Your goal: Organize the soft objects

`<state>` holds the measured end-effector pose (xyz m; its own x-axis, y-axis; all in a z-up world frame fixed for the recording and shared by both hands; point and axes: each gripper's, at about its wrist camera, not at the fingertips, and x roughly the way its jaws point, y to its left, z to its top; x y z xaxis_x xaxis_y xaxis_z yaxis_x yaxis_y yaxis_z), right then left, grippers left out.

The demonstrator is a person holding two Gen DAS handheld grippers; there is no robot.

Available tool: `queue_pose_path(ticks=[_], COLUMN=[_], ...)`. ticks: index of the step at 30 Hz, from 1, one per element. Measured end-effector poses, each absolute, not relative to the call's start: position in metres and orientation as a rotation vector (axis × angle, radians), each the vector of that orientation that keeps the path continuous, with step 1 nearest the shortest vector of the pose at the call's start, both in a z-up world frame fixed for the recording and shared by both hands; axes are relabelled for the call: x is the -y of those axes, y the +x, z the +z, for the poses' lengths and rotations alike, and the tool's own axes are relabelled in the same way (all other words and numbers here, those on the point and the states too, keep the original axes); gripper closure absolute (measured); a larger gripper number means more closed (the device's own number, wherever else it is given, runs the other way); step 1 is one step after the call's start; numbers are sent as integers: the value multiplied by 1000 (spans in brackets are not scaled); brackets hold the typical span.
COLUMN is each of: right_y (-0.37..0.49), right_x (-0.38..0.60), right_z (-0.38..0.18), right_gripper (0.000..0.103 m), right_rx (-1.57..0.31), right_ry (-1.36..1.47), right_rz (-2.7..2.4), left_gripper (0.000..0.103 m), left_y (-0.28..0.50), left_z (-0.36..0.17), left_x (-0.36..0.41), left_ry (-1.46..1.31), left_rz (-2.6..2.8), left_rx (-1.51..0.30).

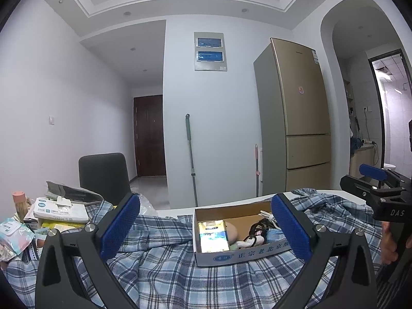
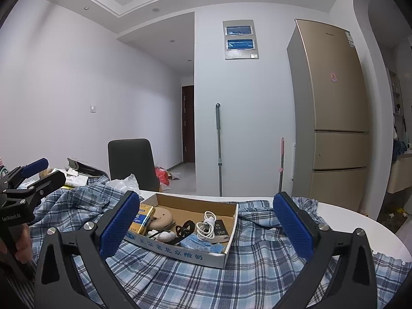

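Note:
A blue and white plaid shirt (image 1: pixel 164 265) lies spread and rumpled over the white table; it also shows in the right wrist view (image 2: pixel 257 257). A shallow cardboard box (image 1: pixel 239 255) sits on top of the shirt; in the right wrist view the box (image 2: pixel 177 249) holds a gold pack, a white cable, a remote and small items. My left gripper (image 1: pixel 206 226) is open and empty, above the shirt in front of the box. My right gripper (image 2: pixel 206 224) is open and empty, also in front of the box. Each gripper shows at the edge of the other's view.
A pile of wet-wipe packs, papers and a pink-capped bottle (image 1: pixel 51 213) sits at the table's left. A dark chair (image 2: pixel 131 162) stands behind the table. A gold fridge (image 2: pixel 332 118) and mop handles (image 2: pixel 219 149) stand by the far wall. The table edge (image 2: pixel 360 221) curves at right.

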<state>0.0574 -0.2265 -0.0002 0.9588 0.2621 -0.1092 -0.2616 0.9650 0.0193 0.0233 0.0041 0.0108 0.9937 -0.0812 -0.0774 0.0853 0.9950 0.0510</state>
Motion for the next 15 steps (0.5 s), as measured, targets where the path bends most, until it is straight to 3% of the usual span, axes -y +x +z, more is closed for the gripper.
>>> queue_pose_path(ticks=[15], right_y=[57], right_x=[227], right_z=[-1], right_gripper=[0], right_rx=[-111], right_ry=[7], right_rz=[262], left_gripper=[0], left_y=[25], left_z=[9], left_x=[-5], left_ry=[44], left_rz=[-76], left_rx=[-77])
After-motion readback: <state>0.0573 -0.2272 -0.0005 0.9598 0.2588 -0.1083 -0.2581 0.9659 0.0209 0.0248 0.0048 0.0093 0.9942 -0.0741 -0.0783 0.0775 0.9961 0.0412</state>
